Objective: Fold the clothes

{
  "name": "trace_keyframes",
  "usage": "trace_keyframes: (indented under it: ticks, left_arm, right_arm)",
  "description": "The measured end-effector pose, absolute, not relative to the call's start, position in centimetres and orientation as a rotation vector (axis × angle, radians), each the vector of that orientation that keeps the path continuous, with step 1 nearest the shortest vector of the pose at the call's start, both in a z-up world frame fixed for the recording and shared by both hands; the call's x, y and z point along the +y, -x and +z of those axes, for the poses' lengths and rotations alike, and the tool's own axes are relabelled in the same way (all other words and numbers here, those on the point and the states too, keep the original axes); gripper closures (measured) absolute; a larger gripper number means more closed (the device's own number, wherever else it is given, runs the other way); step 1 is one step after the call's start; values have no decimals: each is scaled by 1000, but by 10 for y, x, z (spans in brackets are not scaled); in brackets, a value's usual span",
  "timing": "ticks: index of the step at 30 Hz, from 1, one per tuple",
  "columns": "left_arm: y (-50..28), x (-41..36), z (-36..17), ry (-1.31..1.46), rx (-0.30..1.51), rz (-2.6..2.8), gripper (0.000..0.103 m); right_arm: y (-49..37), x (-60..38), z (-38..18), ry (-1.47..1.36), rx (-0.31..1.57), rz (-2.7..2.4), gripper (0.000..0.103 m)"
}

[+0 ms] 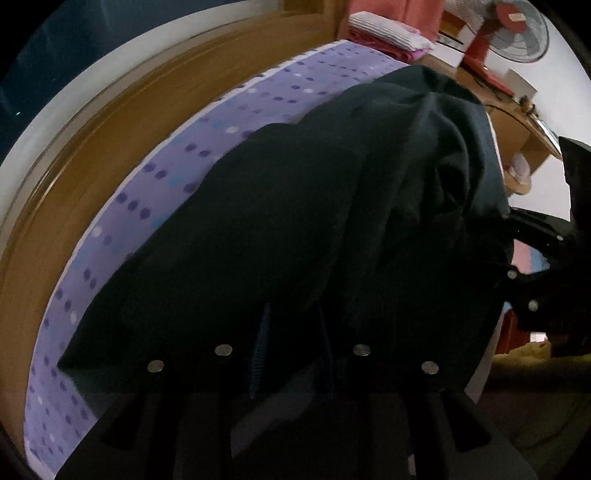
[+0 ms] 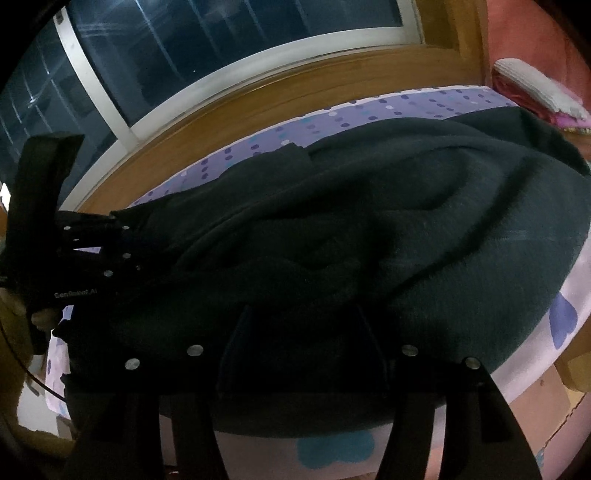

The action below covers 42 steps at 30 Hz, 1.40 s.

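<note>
A dark garment [image 2: 369, 229] is spread over a dotted purple bedsheet [image 1: 177, 155], with a wooden ledge [image 1: 92, 147] at ten o'clock. The left tongs [image 1: 291, 325] are seen narrowly parted, cloth bunched between the fingers; a firm pinch cannot be told. The right tongs [image 2: 303, 332] are about half open, over the garment's near edge, nothing gripped. Folded linens [image 1: 384, 35] lie at one o'clock.

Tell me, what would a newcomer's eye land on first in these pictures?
A big dark garment sprawls rumpled across the middle of a bed with a purple dotted sheet. Beyond the bed's far side runs a wooden ledge under a dark window. At the bed's far end sits a folded pile of linen, with a red fan beside it.
</note>
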<state>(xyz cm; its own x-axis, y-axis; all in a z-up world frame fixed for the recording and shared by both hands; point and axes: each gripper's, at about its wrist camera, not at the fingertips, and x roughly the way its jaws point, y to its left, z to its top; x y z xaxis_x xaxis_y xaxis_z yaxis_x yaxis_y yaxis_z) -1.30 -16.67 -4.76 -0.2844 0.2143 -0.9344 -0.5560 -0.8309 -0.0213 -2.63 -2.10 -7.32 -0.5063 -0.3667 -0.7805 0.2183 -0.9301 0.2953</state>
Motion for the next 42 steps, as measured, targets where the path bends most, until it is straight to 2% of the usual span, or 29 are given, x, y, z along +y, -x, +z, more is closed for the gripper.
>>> trace_keyframes:
  ticks: [4, 5, 6, 7, 14, 18, 22, 25, 29, 32, 34, 36, 39, 42]
  left_arm:
    - [13, -159, -59, 1493, 512, 2117, 80]
    - [13, -160, -58, 1488, 504, 2132, 86]
    - [14, -162, -57, 1483, 492, 2150, 101]
    - [15, -167, -54, 1479, 457, 2167, 101]
    - [-14, -270, 14, 1353, 4, 2593, 101]
    - [-46, -359, 28, 1392, -196, 2835, 101]
    - [-84, -438, 18, 1504, -437, 3032, 101]
    - [-114, -495, -2, 1573, -735, 3057, 100]
    - [-134, -522, -33, 1661, -870, 3013, 99]
    - [-146, -528, -45, 1575, -955, 2935, 91]
    - [-153, -523, -47, 1497, -991, 2871, 79]
    - [-159, -511, -47, 1407, -1024, 2786, 74]
    - [-159, -474, -50, 1307, -1063, 2632, 64]
    - [-150, -421, -54, 1283, -988, 2509, 60]
  right_arm:
    - [24, -21, -73, -1332, -246, -2473, 45]
    - [23, -21, -73, -1332, -251, -2477, 44]
    - [23, -20, -74, -1333, -259, -2480, 44]
    - [23, -20, -74, -1335, -264, -2481, 44]
    - [28, -21, -73, -1361, -274, -2492, 44]
    - [31, -24, -71, -1383, -262, -2499, 43]
    - [34, -28, -68, -1390, -268, -2515, 43]
    - [38, -34, -68, -1405, -246, -2529, 43]
    - [41, -40, -68, -1413, -201, -2556, 42]
    - [40, -45, -71, -1408, -171, -2570, 39]
    - [40, -48, -73, -1404, -151, -2579, 32]
    - [39, -55, -75, -1388, -88, -2585, 24]
    - [36, -60, -79, -1378, -45, -2620, 21]
    - [34, -59, -80, -1357, -75, -2629, 17]
